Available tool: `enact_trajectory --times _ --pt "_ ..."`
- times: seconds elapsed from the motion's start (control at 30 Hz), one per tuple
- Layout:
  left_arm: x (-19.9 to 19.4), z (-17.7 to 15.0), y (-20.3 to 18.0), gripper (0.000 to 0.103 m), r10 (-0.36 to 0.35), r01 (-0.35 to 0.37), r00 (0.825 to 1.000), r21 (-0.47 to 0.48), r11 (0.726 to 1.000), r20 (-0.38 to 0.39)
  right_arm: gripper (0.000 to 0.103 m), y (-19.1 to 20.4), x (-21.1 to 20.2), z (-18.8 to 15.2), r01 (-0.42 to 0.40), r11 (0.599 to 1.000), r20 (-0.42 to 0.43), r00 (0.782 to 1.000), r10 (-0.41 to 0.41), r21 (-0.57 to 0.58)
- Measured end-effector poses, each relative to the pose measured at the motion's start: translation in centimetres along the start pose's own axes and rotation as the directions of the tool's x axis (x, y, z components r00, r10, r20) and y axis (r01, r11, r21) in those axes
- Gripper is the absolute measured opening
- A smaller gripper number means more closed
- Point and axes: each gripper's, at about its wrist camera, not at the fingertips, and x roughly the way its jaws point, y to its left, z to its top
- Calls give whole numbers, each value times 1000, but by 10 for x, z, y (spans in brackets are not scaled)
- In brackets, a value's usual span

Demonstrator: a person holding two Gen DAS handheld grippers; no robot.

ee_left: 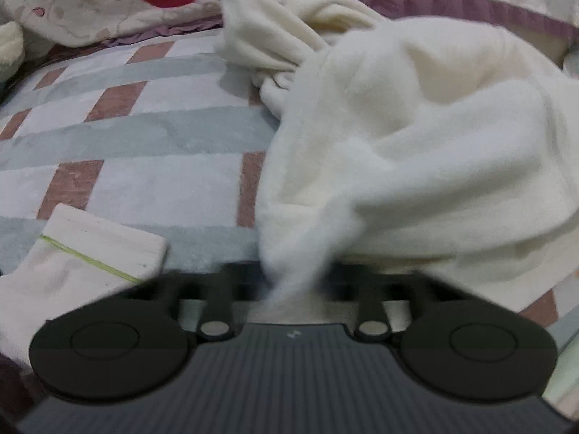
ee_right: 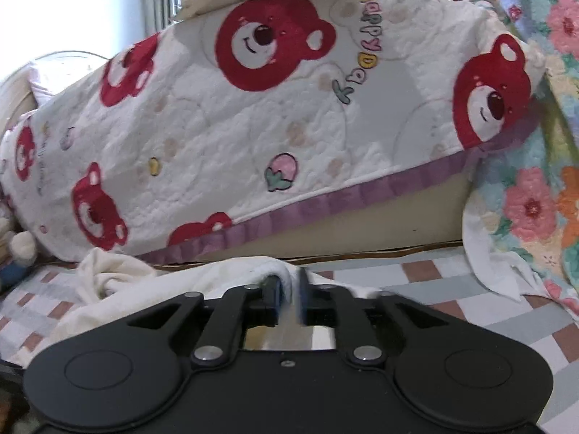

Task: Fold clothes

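cream fleece garment [ee_left: 416, 137] lies in a soft bunched heap on the bed sheet [ee_left: 152, 137], taking up the right half of the left wrist view. fuzzy pile, rounded folds, no sharp creases. one end is drawn into a narrow twisted tail that runs down into the left gripper [ee_left: 286, 289]; fingers hidden under the cloth and blurred, closed to a narrow pinch on that tail. heap's long axis runs roughly from the tail at bottom centre up and back to a crumpled end by the bear quilt [ee_left: 90, 7].

sheet is flat woven cotton, plaid of white, grey-green bands and brick-red squares. white sock [ee_left: 83, 264] lies flat at bottom left, ribbed cuff with a thin lime stripe, apart from the garment.

right wrist view: right gripper [ee_right: 287, 291] has a rolled fold of the same garment [ee_right: 278, 271] between its fingers [ee_right: 303, 285]. fingers narrowly apart, blue pads either side of the fold; whether they press it, cannot tell. cloth spreads left from there across the sheet [ee_right: 452, 275], low and rumpled.

behind it the quilt [ee_right: 253, 126] is puffy stitched white with red bears, purple ruffled edge, draped over a tan cushion [ee_right: 380, 224]. floral quilt [ee_right: 535, 181] hangs at right.
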Motion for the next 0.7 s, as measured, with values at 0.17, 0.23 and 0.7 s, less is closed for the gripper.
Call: enact_trajectory --times 0.17,0.23,0.7 --pt "-4 3 9 8 2 1 998 -41 999 62 41 1 32 -26 -70 995 -126 990 61 -72" --pt "-5 5 10 9 -4 9 996 -50 999 92 47 -4 40 -38 -53 997 -148 988 45 -51" --pt "-37 29 10 5 0 -2 990 10 1000 141 5 -28 60 -42 -65 988 -260 960 100 138"
